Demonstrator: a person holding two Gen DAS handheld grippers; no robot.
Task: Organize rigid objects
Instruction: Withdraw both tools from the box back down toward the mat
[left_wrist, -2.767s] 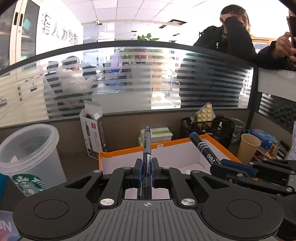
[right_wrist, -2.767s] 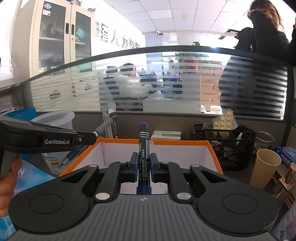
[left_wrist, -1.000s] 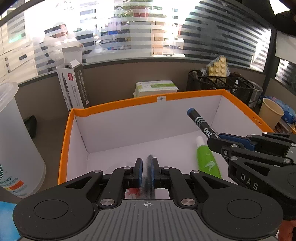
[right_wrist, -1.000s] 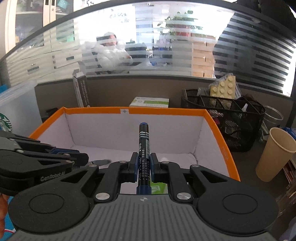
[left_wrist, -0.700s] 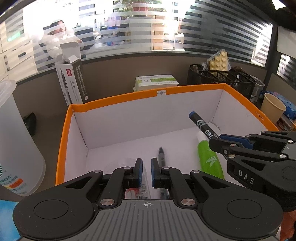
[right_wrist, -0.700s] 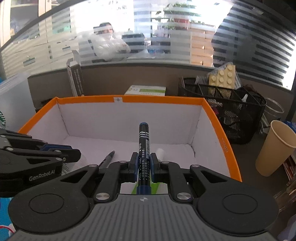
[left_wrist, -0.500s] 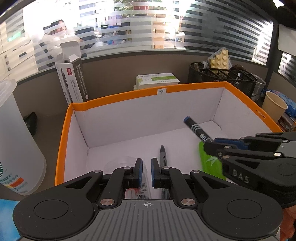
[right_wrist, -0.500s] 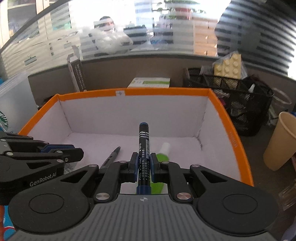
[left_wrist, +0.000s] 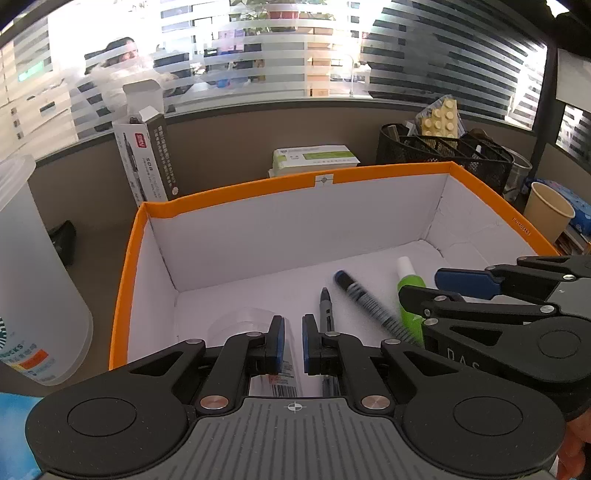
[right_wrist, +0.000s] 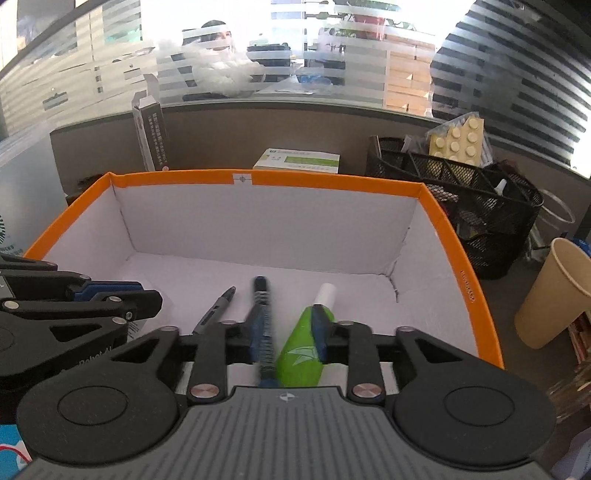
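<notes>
An orange-rimmed white box (left_wrist: 236, 190) (right_wrist: 332, 181) sits in front of both grippers. Inside lie a grey pen (left_wrist: 326, 308) (right_wrist: 216, 308), a blue-black marker (left_wrist: 364, 299) (right_wrist: 261, 325) that looks blurred, and a green tube with a white cap (left_wrist: 409, 295) (right_wrist: 306, 343). A clear item with a barcode label (left_wrist: 255, 325) lies at the box's near left. My left gripper (left_wrist: 293, 345) is slightly open and empty above the box's near side. My right gripper (right_wrist: 286, 332) is open wide and empty over the marker and tube; it also shows in the left wrist view (left_wrist: 439, 286).
A large translucent Starbucks cup (left_wrist: 33, 280) stands left of the box. A dark pen carton (left_wrist: 147, 162), a green-white packet (left_wrist: 316, 158), a black mesh organiser (right_wrist: 461, 192) and a paper cup (right_wrist: 550, 291) stand behind and right of the box.
My left gripper opened and the grey pen dropped into the box. My right gripper has now opened wide and the marker has left it and lies in the box.
</notes>
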